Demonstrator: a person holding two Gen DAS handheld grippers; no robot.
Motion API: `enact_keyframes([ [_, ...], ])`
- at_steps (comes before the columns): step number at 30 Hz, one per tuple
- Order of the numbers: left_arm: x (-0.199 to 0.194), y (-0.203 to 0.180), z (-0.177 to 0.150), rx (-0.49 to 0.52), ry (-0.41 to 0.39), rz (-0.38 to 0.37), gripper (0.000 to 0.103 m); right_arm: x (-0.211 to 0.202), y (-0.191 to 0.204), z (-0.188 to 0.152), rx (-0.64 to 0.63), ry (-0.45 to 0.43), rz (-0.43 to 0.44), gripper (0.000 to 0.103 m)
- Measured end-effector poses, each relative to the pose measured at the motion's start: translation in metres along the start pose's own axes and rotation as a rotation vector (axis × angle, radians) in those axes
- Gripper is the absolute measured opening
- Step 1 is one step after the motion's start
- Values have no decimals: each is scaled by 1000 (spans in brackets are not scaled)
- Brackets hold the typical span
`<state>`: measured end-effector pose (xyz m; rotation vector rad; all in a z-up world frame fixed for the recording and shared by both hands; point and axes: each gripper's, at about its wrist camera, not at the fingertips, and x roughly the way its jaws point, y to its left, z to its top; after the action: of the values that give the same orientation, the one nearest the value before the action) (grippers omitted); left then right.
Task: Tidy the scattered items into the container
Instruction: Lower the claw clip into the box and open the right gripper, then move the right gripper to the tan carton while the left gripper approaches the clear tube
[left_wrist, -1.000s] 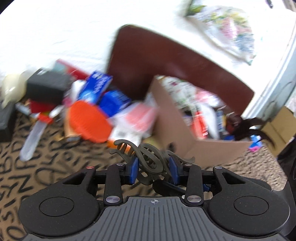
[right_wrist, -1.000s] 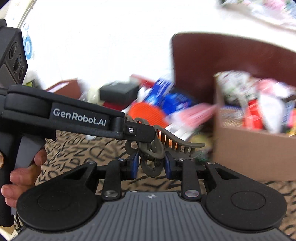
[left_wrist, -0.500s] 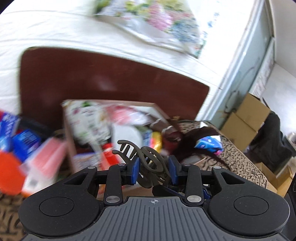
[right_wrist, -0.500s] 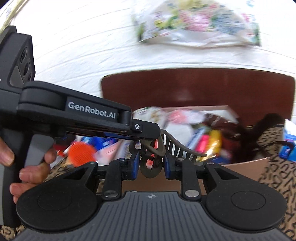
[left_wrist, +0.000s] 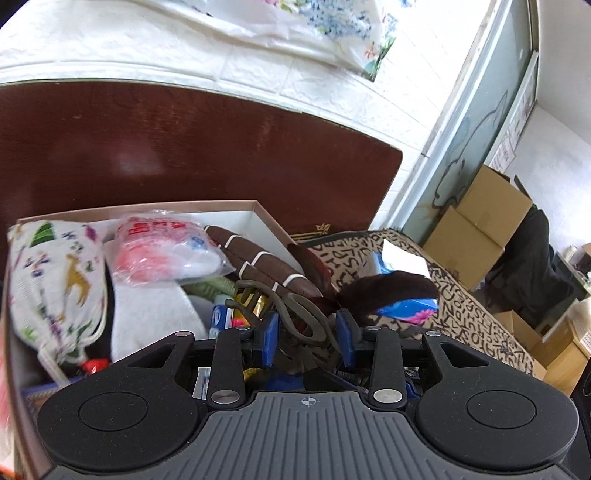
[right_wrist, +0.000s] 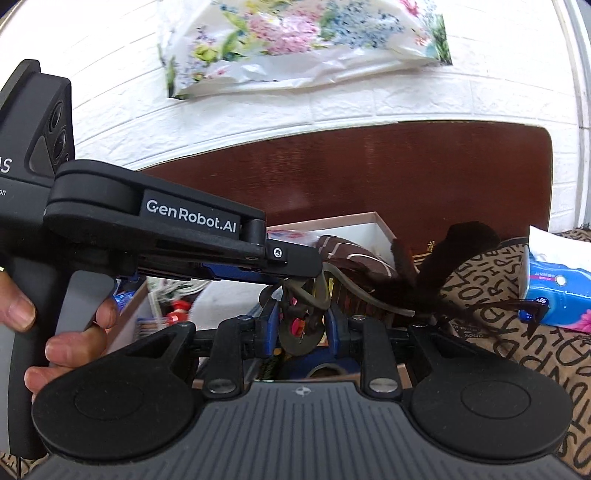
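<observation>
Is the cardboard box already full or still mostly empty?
Full: the cardboard box is heaped to its rim with a printed pouch, a plastic bag and other items.

White brick-pattern wall (left_wrist: 258, 74) behind, floral plastic bag (right_wrist: 295, 40) hanging on it. Dark brown wooden headboard (left_wrist: 184, 147) below the wall. Letter-print beige/black cover (left_wrist: 461, 306) on the surface to the right, blue tissue pack (right_wrist: 554, 291) lying on it (white sheet sticking out on top). Grey-green door (left_wrist: 476, 122) at the right edge, 2 stacked cardboard boxes (left_wrist: 480, 225) near it, dark garment (left_wrist: 532, 266) just beside the boxes.
</observation>
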<state>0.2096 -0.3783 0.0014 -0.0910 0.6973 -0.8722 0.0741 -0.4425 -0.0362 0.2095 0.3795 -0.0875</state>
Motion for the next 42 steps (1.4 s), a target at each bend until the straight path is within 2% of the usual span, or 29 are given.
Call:
enact_keyframes([
  [2, 9, 3, 2, 1, 6, 3, 51, 6, -5, -1, 10, -1, 3, 32],
  [3, 11, 4, 2, -5, 2, 10, 53, 8, -6, -2, 11, -4, -2, 35],
  [4, 11, 5, 1, -12, -8, 21, 67, 10, -7, -3, 10, -3, -9, 47],
  [5, 9, 7, 1, -20, -21, 32, 76, 11, -7, -5, 7, 1, -15, 52],
  [6, 5, 8, -1, -28, -45, 39, 90, 11, -6, -6, 3, 5, -22, 62],
  [7, 0, 9, -2, -30, -74, 45, 95, 11, -5, -8, -7, 10, -33, 67],
  [8, -4, 9, -3, -25, -97, 54, 96, 10, -4, -10, -19, 10, -45, 69],
  [10, -9, 8, -3, -1, -106, 72, 101, 7, -4, -13, -25, 9, -59, 78],
  [13, -15, 9, -6, 3, -98, 83, 103, 0, -3, -13, -17, -1, -71, 90],
  [21, -36, 13, -21, -24, -78, 96, 103, -13, 8, -8, -31, -5, -83, 97],
  [30, -68, 14, -38, -2, -85, 162, 103, -28, 34, -4, -55, -5, -59, 100],
  [42, -129, 38, -61, -41, -104, 243, 103, -41, 93, -14, -111, 19, 37, 101],
])
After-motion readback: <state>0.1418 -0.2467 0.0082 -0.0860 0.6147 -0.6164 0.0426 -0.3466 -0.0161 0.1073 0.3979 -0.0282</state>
